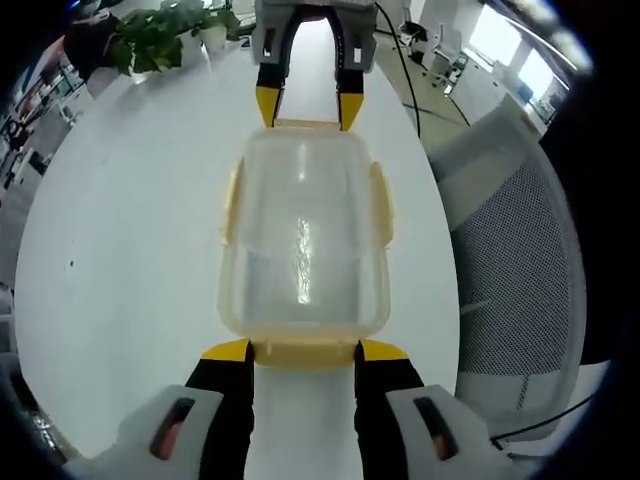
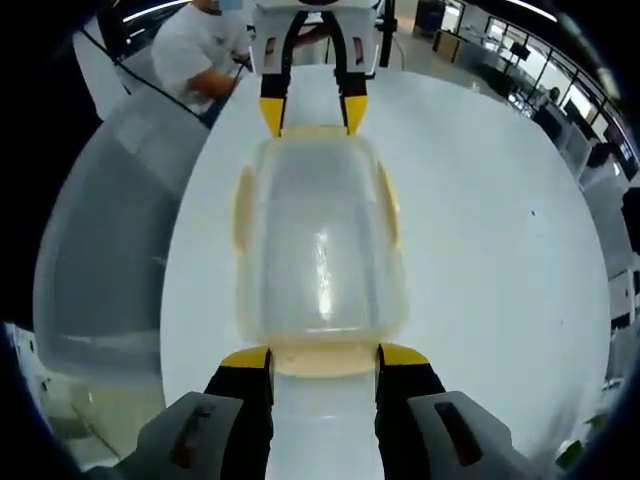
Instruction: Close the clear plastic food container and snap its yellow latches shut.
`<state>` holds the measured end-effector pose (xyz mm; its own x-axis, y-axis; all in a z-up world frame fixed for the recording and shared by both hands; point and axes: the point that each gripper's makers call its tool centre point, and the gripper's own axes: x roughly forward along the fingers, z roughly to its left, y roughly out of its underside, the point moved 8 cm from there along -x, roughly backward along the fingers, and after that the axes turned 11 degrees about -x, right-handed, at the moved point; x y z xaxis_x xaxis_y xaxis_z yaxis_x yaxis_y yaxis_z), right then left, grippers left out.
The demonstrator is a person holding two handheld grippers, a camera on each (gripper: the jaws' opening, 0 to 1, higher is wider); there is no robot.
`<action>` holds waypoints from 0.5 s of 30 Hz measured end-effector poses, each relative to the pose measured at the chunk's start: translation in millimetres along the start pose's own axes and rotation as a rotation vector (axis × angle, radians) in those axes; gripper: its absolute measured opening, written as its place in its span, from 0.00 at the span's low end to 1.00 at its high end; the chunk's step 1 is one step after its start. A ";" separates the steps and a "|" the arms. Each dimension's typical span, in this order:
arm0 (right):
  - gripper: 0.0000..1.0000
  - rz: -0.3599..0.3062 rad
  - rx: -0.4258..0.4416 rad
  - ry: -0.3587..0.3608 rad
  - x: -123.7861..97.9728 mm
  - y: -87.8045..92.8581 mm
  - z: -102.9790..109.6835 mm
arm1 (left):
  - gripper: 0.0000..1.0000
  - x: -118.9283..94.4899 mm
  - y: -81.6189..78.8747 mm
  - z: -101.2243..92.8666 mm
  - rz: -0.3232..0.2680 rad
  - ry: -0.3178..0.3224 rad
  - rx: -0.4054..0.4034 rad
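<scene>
Left gripper view, nearest: left gripper, fingers spread wide, yellow tips touching the container's near yellow latch. Clear plastic food container sits lid-on at the middle of the white tabletop, long axis running away from the camera; side latches lie along both long edges. At its far end, right gripper, fingers also spread, tips against the far latch. Beyond: potted plants far left, mesh chair right. Right gripper view, same arrangement mirrored: right gripper parted at the near latch, container centred, left gripper at the far end, a seated person beyond.
</scene>
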<state>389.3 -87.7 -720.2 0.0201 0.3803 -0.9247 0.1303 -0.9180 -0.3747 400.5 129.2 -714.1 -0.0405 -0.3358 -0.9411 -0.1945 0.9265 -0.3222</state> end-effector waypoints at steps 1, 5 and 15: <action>0.38 0.000 0.001 -0.002 0.3 0.4 0.0 | 0.38 0.3 -0.5 -0.1 0.001 0.001 0.000; 0.38 0.001 0.003 -0.002 0.1 2.7 -0.2 | 0.38 1.1 -2.0 0.0 0.000 -0.001 0.002; 0.38 0.010 0.003 0.001 -3.5 10.1 1.1 | 0.38 4.4 -10.2 -2.6 -0.005 -0.002 0.006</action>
<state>389.4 -98.3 -720.9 0.0229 0.3708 -0.9284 0.1270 -0.9222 -0.3652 399.7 117.8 -714.7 -0.0373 -0.3398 -0.9398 -0.1885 0.9259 -0.3273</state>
